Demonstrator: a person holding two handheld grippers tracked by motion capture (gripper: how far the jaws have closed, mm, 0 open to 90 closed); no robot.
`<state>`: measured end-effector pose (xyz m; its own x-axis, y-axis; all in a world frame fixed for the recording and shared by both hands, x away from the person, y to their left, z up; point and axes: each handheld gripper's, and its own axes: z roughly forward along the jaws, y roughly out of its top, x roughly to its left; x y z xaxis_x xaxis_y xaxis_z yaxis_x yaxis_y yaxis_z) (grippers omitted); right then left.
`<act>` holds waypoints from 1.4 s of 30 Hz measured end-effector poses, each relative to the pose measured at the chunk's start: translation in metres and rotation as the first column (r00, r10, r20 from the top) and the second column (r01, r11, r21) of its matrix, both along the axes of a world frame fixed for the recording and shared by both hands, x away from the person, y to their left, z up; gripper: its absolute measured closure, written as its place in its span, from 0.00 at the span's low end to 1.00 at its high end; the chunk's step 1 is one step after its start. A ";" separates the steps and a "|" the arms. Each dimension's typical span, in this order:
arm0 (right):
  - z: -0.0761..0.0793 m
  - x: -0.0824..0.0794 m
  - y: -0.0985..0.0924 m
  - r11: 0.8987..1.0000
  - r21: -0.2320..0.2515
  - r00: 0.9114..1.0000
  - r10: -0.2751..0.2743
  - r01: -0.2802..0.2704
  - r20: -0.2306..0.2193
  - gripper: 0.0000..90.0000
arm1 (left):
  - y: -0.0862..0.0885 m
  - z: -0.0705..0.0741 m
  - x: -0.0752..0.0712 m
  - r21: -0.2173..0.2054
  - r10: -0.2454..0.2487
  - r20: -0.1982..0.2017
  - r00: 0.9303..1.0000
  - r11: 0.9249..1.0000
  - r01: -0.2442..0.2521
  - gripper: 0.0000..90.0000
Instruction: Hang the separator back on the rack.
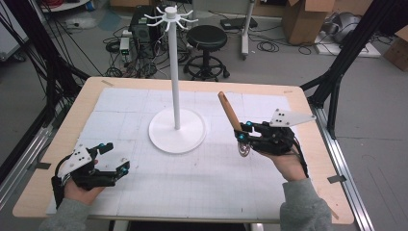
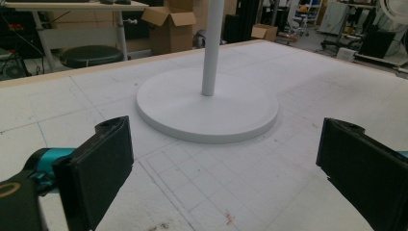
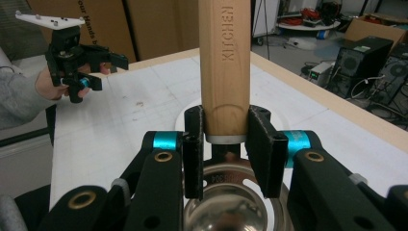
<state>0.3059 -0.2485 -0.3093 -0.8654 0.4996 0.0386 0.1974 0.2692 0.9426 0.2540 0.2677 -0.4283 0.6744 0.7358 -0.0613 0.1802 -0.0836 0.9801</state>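
The right gripper [image 1: 242, 133] clamped a ladle [image 1: 231, 117] right of the stand [image 1: 177, 129], while the left gripper [image 1: 117, 157] gaped empty near the tabletop [image 1: 62, 139] edge.

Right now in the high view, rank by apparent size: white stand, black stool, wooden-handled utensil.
1. white stand, tallest, with a wide round base.
2. black stool; it sits farther from the camera, so its true size is unsure.
3. wooden-handled utensil, held in the right gripper.

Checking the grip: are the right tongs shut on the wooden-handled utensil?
Shut. The right tongs press both pads against the wooden handle, and the utensil hangs above the table.
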 end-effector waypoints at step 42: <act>0.045 0.030 0.030 0.998 0.054 0.997 -0.042 0.038 0.064 0.77 | 0.010 -0.002 -0.009 0.004 0.017 -0.012 1.000 1.000 -0.017 0.07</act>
<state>0.3355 -0.2184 -0.2638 -0.8464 0.5325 0.0100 0.1447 0.2120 0.9665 0.2449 0.2775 -0.4301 0.6608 0.7476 -0.0662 0.1932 -0.0842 0.9775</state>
